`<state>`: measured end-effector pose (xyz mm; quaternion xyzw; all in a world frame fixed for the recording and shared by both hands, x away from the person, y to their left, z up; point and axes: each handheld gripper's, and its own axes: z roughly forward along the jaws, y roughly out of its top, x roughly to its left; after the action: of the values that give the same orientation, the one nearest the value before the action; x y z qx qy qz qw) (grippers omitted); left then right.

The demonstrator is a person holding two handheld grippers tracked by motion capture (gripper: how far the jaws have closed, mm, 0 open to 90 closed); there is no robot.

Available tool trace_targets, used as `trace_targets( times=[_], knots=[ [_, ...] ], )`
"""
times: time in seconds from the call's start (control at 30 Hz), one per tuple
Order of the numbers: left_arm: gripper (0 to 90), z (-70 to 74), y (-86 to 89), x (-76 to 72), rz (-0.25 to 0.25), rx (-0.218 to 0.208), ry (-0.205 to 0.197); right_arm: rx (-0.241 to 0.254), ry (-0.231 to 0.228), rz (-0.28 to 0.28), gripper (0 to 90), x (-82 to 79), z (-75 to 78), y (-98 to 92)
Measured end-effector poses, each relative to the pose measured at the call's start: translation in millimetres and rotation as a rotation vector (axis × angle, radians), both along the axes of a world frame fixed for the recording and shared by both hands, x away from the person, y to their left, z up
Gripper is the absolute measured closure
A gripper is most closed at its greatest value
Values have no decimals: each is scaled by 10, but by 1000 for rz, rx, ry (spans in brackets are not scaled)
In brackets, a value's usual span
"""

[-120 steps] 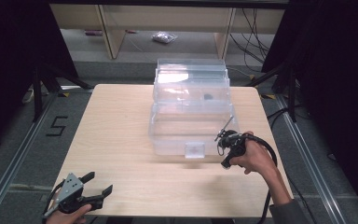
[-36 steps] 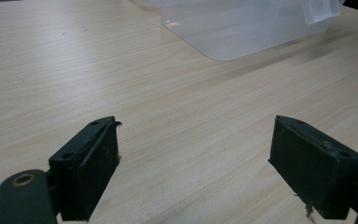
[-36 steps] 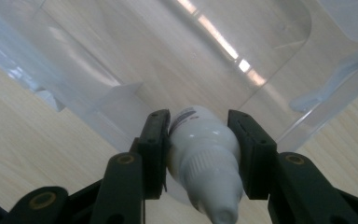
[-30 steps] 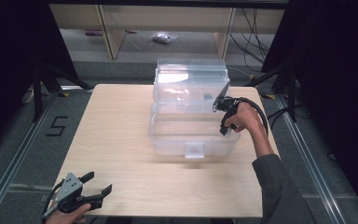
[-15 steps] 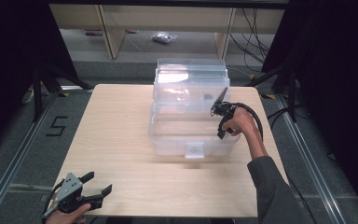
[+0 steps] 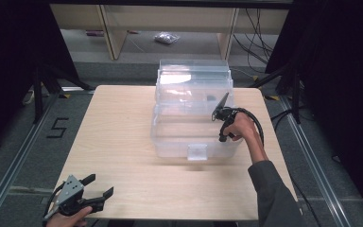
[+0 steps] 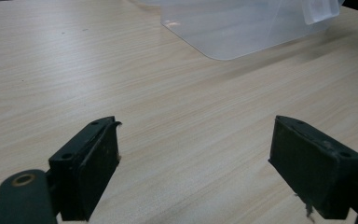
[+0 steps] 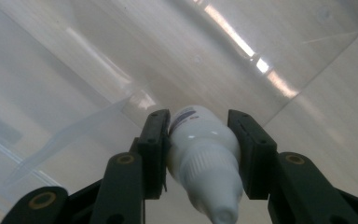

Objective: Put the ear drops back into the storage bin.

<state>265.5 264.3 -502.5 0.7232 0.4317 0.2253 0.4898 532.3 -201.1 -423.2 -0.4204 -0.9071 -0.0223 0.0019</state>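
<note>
While the left tool (image 6: 90, 197) idles released on the counter (image 6: 123, 142), right tool (image 8: 198, 140) grasps white bottle (image 8: 200, 144) over clear bin (image 6: 194, 123), probably for depositing.

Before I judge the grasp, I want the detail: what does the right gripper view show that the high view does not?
The right gripper view shows a small white bottle clamped between the right hand-held gripper's jaws, cap toward the camera. The high view shows the whole wooden table, the open left hand-held gripper at its near edge and the floor. Both share the clear plastic box.
</note>
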Motion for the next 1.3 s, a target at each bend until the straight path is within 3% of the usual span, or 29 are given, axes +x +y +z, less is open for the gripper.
trace_targets(
  times=[0.1,0.13,0.17,0.2,0.23,0.27,0.3,0.37,0.43,0.47,0.5,0.6,0.63,0.77,0.8,0.83,1.07,1.13,1.17,1.3],
  knots=[
    [148,0,0,0,0,0,0,0,-2,-7,602,5,-6,4],
    [148,0,0,0,0,-1,-1,5,-7,5,602,8,-12,-3],
    [148,1,0,-1,0,0,-1,2,-28,54,602,32,-14,-25],
    [149,2,0,-2,0,0,-1,-1,-9,8,602,16,-19,-5],
    [148,2,0,-2,1,-1,-1,-1,-2,-3,602,14,-21,8],
    [148,2,0,-2,1,1,-1,-5,-7,-2,602,15,-26,9],
    [148,2,0,-2,1,0,-1,-2,-23,33,602,32,-28,-1],
    [148,3,0,-3,2,0,-1,-3,-4,-5,602,18,-37,15],
    [148,2,0,-2,1,-1,-2,1,2,-9,602,17,-44,19],
    [148,2,-1,-3,1,-2,-1,0,-8,17,602,27,-54,-3],
    [148,3,0,-3,1,0,-1,0,-4,-6,602,20,-56,11],
    [148,4,0,-5,2,-1,-2,5,-11,21,602,32,-84,-4],
    [149,4,1,-4,3,1,0,3,2,-17,602,21,-106,-1],
    [148,1,-1,-3,0,0,-1,18,-13,13,601,34,-119,-26],
    [148,3,-1,-3,1,1,0,11,-2,-24,599,24,-120,-22],
    [148,3,0,-3,2,1,-1,14,1,-27,596,21,-120,-19],
    [148,5,-2,-5,2,2,-1,42,-31,-31,466,3,7,-8],
    [148,3,0,-3,1,2,-1,52,-46,-30,462,4,74,-19],
    [148,2,-1,-2,0,-1,-2,58,-44,-57,455,-14,110,-7],
    [148,4,-2,-5,2,2,-1,70,-68,-52,445,-17,208,-46]
  ],
)
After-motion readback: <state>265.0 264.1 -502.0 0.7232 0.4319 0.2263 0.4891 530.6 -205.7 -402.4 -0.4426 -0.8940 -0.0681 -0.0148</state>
